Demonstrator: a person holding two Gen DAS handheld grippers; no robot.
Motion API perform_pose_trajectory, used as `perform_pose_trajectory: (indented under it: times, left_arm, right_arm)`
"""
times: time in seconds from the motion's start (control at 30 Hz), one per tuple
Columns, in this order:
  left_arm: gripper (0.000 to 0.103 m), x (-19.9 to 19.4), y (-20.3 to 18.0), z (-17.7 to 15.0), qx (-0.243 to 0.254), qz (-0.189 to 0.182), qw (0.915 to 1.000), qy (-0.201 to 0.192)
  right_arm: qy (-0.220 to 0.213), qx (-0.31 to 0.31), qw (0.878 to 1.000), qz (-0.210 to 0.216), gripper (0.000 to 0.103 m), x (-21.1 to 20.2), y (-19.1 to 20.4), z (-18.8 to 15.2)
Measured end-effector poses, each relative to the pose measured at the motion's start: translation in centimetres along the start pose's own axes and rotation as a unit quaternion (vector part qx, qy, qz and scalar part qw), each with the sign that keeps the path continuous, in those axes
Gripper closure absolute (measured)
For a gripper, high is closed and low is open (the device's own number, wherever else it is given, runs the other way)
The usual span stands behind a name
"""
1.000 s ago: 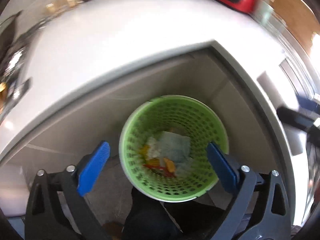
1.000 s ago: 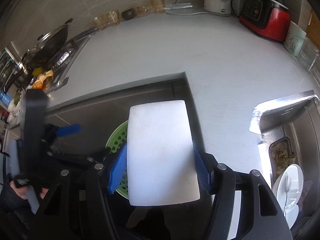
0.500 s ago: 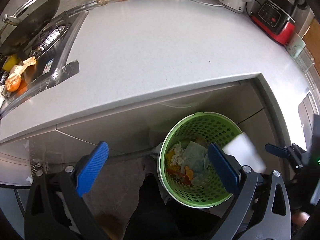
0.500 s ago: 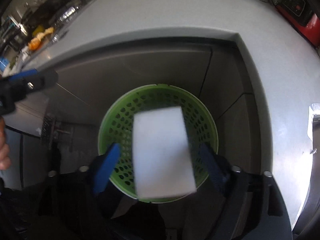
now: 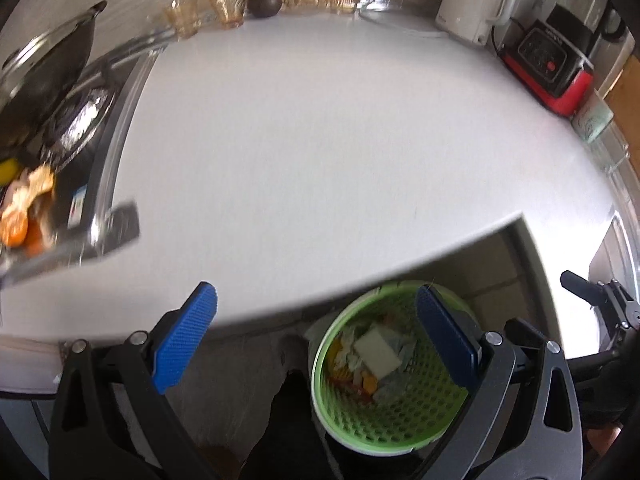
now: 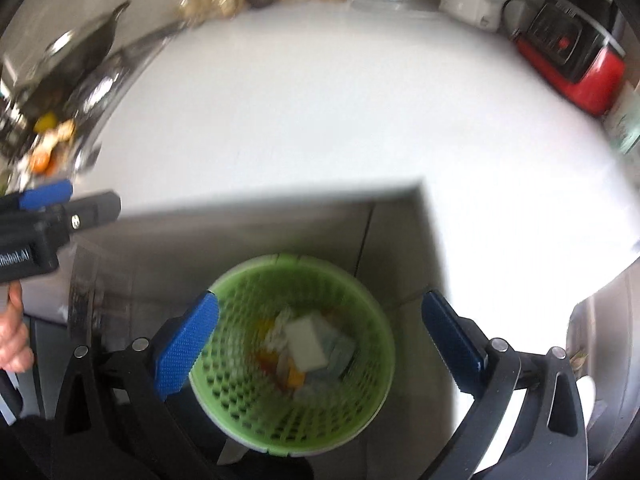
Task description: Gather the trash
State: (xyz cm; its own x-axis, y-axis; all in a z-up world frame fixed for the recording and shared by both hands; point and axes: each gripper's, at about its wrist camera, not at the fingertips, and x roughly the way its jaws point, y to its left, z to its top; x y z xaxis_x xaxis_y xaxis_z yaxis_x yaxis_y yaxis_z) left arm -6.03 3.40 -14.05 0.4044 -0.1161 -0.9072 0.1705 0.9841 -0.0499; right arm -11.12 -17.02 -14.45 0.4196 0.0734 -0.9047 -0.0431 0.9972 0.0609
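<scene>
A green perforated trash basket point(image 5: 400, 420) stands on the floor below the white counter's inner corner; it also shows in the right wrist view point(image 6: 240, 392). A white rectangular sponge block point(image 5: 377, 352) point(image 6: 306, 342) lies inside it on crumpled paper and orange scraps. My left gripper point(image 5: 316, 340) is open and empty, held above the counter edge left of the basket. My right gripper point(image 6: 320, 348) is open and empty, directly above the basket. Orange peels point(image 5: 20, 216) lie by the stove at the far left.
White counter point(image 5: 320, 160) fills the middle. A stove with a wok point(image 5: 48, 76) is at left. Glass cups point(image 5: 224, 8), a white kettle point(image 5: 472, 8) and a red appliance point(image 5: 552, 68) line the back. A sink point(image 6: 592, 360) sits at right.
The white block has left my right gripper and dropped into the basket. Both grippers have risen and tilted up toward the counter; the left one shifted left.
</scene>
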Motion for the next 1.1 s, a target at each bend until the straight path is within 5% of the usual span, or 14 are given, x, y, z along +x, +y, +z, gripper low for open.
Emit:
perform_pose_trajectory:
  times: [0.27, 0.57, 0.8, 1.1]
  left_arm:
    - [0.008, 1.3, -1.0, 6.4, 0.005, 0.002, 0.9997, -0.022]
    - [0.008, 2.0, -0.6, 9.1, -0.007, 0.000, 0.9997, -0.025]
    - [0.008, -1.7, -1.0, 10.2, -0.010, 0.018, 0.9970, -0.075]
    - [0.008, -9.7, -2.8, 8.4, -0.017, 0.042, 0.9874, -0.151]
  right_arm:
    - [-0.027, 0.032, 0.999, -0.016, 0.002, 1.2, -1.8, 6.5]
    - [-0.022, 0.049, 0.999, -0.008, 0.002, 2.2, -2.1, 8.6]
    - [-0.070, 0.037, 0.997, -0.013, 0.002, -1.8, -2.1, 10.1]
    - [-0.177, -0.006, 0.984, -0.007, 0.002, -11.9, -1.3, 9.7]
